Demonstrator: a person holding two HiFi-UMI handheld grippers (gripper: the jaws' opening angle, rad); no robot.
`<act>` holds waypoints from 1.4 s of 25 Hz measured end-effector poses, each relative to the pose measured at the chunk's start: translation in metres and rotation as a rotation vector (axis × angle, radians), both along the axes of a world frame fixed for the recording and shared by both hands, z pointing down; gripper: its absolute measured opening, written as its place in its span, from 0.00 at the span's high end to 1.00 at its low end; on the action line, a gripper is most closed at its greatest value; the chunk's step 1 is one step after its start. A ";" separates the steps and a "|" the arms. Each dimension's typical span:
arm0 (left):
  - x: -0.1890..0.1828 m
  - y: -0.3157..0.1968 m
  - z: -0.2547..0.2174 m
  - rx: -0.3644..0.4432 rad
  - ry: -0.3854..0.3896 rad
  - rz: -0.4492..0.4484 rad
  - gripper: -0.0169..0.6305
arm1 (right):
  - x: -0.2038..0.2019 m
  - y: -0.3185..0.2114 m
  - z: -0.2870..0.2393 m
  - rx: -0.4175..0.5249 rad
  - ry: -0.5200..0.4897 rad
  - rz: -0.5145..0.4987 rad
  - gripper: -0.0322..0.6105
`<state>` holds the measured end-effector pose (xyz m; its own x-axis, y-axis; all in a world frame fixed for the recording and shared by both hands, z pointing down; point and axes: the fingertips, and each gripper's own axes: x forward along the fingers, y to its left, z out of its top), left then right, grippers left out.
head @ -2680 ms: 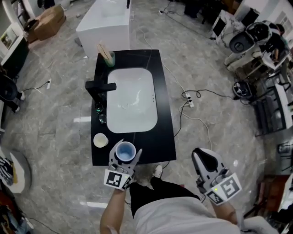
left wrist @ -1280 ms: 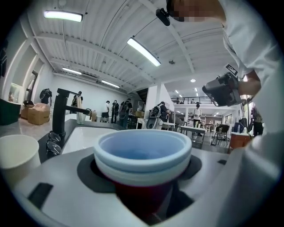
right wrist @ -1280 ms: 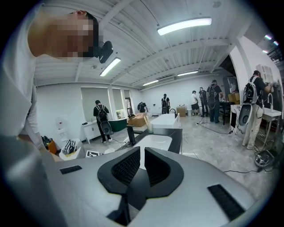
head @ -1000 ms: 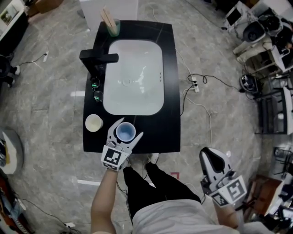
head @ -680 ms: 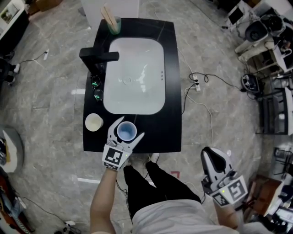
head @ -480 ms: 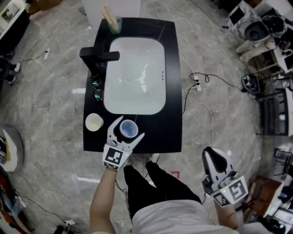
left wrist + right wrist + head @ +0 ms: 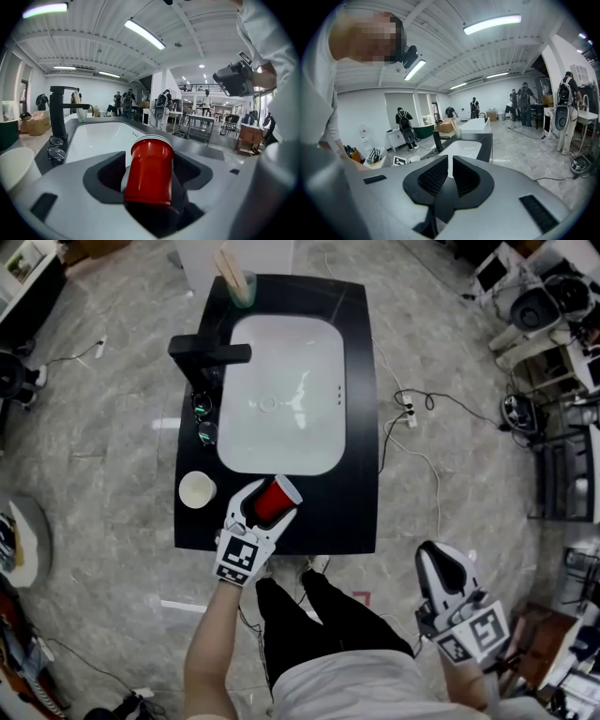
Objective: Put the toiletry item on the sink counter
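Over the counter [image 7: 361, 486] front, near the sink [image 7: 281, 390], the left gripper [image 7: 270, 502] clamps a red cup [image 7: 277, 498] that is tipped over; its jaws have just been closing. Right gripper [image 7: 439, 561]: jaws together, empty, beside the counter.

We note bright, even light from ceiling tubes [image 7: 145, 33]. Gripper views bow strongly toward dark corners; basin [image 7: 281, 399] glares

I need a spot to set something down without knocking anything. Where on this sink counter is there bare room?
The strip of counter between the basin and the right edge is bare, down to the front right corner. The left side is crowded: faucet, glasses, white cup, then the tilted red cup at the front. The green cup takes the back left corner.
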<state>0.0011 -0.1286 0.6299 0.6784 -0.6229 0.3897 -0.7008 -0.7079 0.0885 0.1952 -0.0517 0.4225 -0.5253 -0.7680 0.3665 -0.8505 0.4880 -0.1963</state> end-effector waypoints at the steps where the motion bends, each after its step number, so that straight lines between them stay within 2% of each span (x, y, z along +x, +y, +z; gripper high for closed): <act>1: -0.001 0.000 0.000 0.000 -0.003 -0.003 0.49 | 0.001 -0.001 0.000 0.000 0.000 0.002 0.87; 7: 0.004 0.002 0.011 -0.016 -0.115 0.048 0.54 | 0.004 -0.002 0.000 0.001 -0.001 0.012 0.87; 9: 0.004 0.001 0.008 0.004 -0.100 0.048 0.54 | 0.005 -0.003 0.001 0.000 -0.001 0.016 0.87; 12: 0.001 0.000 -0.005 0.061 -0.028 0.026 0.55 | 0.007 -0.004 0.002 -0.001 -0.004 0.019 0.87; 14: -0.002 -0.001 -0.007 0.064 -0.001 0.016 0.55 | 0.007 -0.005 0.003 -0.003 -0.006 0.018 0.87; 17: -0.003 0.000 -0.002 0.022 -0.013 0.024 0.54 | 0.005 -0.006 0.005 -0.009 -0.006 0.014 0.87; 21: -0.002 0.004 0.009 -0.021 -0.083 0.055 0.53 | 0.005 -0.008 0.006 -0.009 -0.010 0.012 0.87; 27: -0.001 0.013 0.020 -0.087 -0.208 0.091 0.40 | 0.009 -0.012 0.003 -0.002 -0.019 0.012 0.87; 30: 0.000 0.009 0.007 -0.110 -0.228 0.097 0.38 | 0.010 -0.013 0.002 0.004 -0.029 0.009 0.87; 35: 0.012 -0.002 0.005 -0.202 -0.262 0.162 0.38 | 0.011 -0.017 -0.001 0.014 -0.046 0.010 0.87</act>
